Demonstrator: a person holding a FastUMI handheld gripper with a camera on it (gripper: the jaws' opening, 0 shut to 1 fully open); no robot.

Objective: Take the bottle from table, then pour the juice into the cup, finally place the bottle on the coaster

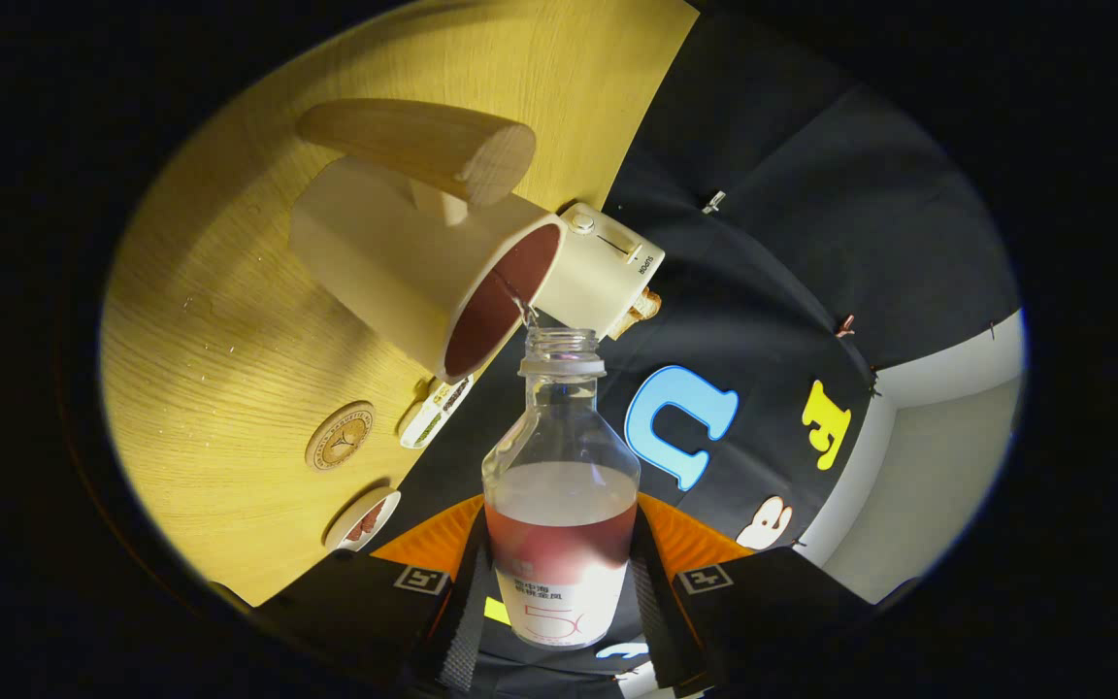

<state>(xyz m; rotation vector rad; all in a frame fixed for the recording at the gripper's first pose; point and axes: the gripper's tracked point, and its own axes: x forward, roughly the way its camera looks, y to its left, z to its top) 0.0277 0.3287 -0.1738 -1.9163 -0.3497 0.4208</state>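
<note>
Gripper [561,582] clamped on bottle [560,505], one finger pressing each side of the lower body, so the gap between the fingers is exactly bottle-wide. Bottle is clear, cap off, sits between the fingers and points straight ahead of them with its open neck furthest away. Reddish juice [559,549] fills roughly the lower part of the bottle, pale label below it near the finger bases. The view is rolled, so the tabletop looks steeply tilted against the gripper, meaning the bottle is tipped over. A thin stream of juice [523,309] joins the bottle mouth and the cup [428,267], which is just beyond the neck and a bit off to the left of the finger line. Cup is cream coloured with a thick wooden handle [423,146]; its inside looks dark red. Bottle lip is very near the cup rim; touching or not, cannot tell. Round coaster [340,437] with an embossed pattern lies on the wooden table [219,320], left of the bottle and nearer the fingers than the cup, well apart from both. A small white timer-like device [608,267] sits just past the cup at the table edge. Two small flat items [435,412] [363,520] lie along the table edge near the left finger, too blurred to identify.
</note>
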